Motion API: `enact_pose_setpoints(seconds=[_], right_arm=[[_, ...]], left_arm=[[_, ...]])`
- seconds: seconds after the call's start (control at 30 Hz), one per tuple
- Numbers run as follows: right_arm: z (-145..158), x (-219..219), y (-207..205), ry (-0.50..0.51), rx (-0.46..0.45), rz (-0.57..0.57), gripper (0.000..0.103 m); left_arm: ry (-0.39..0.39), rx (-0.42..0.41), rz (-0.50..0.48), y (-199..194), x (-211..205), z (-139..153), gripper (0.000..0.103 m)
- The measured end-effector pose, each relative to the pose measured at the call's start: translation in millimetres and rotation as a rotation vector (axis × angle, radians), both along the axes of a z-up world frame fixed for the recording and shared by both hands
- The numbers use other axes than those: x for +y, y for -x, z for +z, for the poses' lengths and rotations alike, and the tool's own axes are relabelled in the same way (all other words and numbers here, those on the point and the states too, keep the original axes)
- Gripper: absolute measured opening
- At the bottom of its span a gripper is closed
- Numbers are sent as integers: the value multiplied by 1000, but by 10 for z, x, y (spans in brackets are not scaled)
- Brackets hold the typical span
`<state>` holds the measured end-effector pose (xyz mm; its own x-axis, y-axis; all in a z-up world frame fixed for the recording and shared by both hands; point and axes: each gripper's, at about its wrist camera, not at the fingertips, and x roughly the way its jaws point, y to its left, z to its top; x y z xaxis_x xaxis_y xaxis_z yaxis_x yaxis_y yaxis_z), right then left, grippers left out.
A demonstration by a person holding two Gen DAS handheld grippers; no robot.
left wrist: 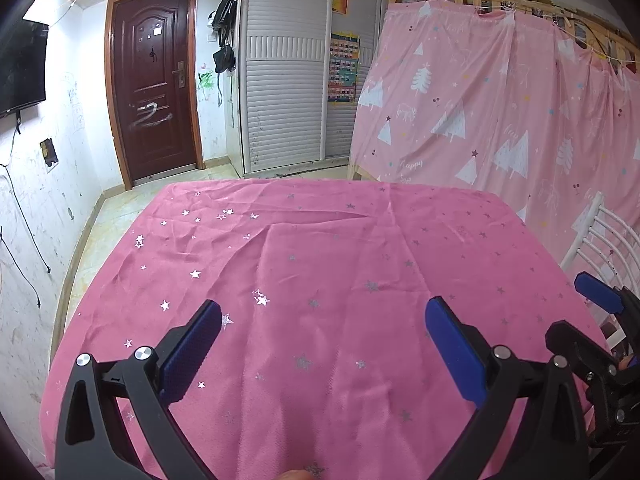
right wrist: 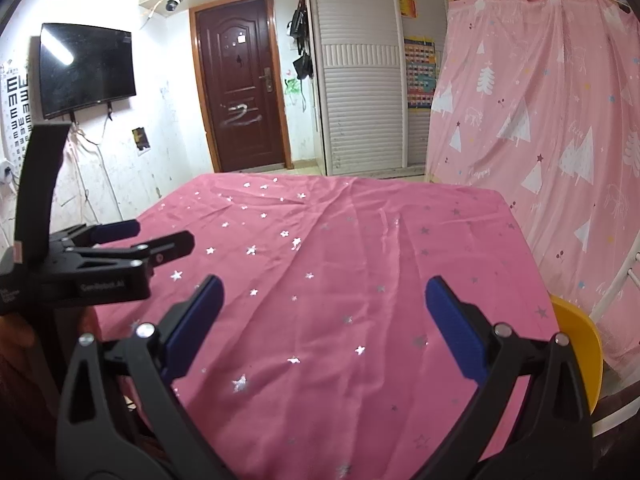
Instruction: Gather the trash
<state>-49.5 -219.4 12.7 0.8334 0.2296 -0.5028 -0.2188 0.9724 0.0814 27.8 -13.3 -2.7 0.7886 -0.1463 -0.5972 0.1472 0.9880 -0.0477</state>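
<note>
Both grippers hang over the near edge of the counter (left wrist: 320, 248), which is draped in a pink cloth (right wrist: 340, 264) sprinkled with small silver stars. The left gripper (left wrist: 322, 344) has its blue-padded fingers spread wide apart with nothing between them; the right gripper (right wrist: 324, 320) is likewise spread and empty. In the right wrist view the left gripper sits just beside the near left corner, seen from the side.

No trash shows anywhere on the cloth in either view, and no bin or bag is in sight, so where the trash lies cannot be told from here. I judge this to be either the very start, before anything has been found, or the end, with the counter cleared. The next move probably calls for turning the cameras toward the floor or the counter's sides to look for something to pick up.

The cloth looks thin and slightly shiny, creased in long soft folds running from the far edge toward the near one; it would likely bunch if a finger dragged across it. A yellow chair (right wrist: 584, 344) with a smooth, rounded plastic-looking seat stands at the right edge.
</note>
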Motion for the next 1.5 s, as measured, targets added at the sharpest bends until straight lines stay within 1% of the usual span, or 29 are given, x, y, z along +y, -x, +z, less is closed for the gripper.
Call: enact_pose_setpoints(seconds=[1.5], right_arm=[[-32, 35, -5, 4, 0, 6, 97]], left_arm=[[-5, 4, 1, 13, 4, -7, 95]])
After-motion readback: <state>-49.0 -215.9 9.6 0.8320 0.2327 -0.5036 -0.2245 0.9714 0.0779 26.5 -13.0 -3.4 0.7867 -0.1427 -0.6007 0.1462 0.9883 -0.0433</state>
